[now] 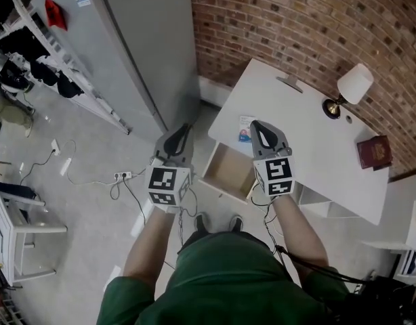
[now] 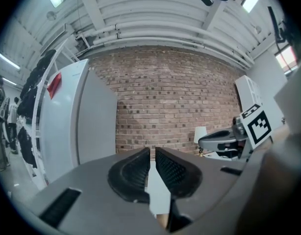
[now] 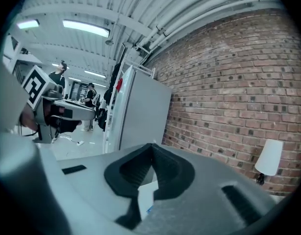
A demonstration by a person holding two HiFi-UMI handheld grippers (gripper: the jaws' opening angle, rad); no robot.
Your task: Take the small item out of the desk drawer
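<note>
The white desk (image 1: 316, 147) stands against the brick wall with its drawer (image 1: 228, 171) pulled out; the inside that shows is bare wood. A small white and blue item (image 1: 244, 132) lies on the desk top just behind the drawer, partly hidden by my right gripper (image 1: 255, 124). That gripper is held high over the desk, shut and empty; its pads (image 3: 160, 168) meet at the tips. My left gripper (image 1: 185, 126) hovers left of the desk at the same height, holding nothing. Only a narrow slit parts its pads (image 2: 170, 173).
A lamp (image 1: 350, 87) and a dark red book (image 1: 374, 151) sit on the desk's right part. A tall grey cabinet (image 1: 127, 53) stands left of the desk. Cables and a power strip (image 1: 123, 176) lie on the floor; a clothes rack (image 1: 32, 53) lines the far left.
</note>
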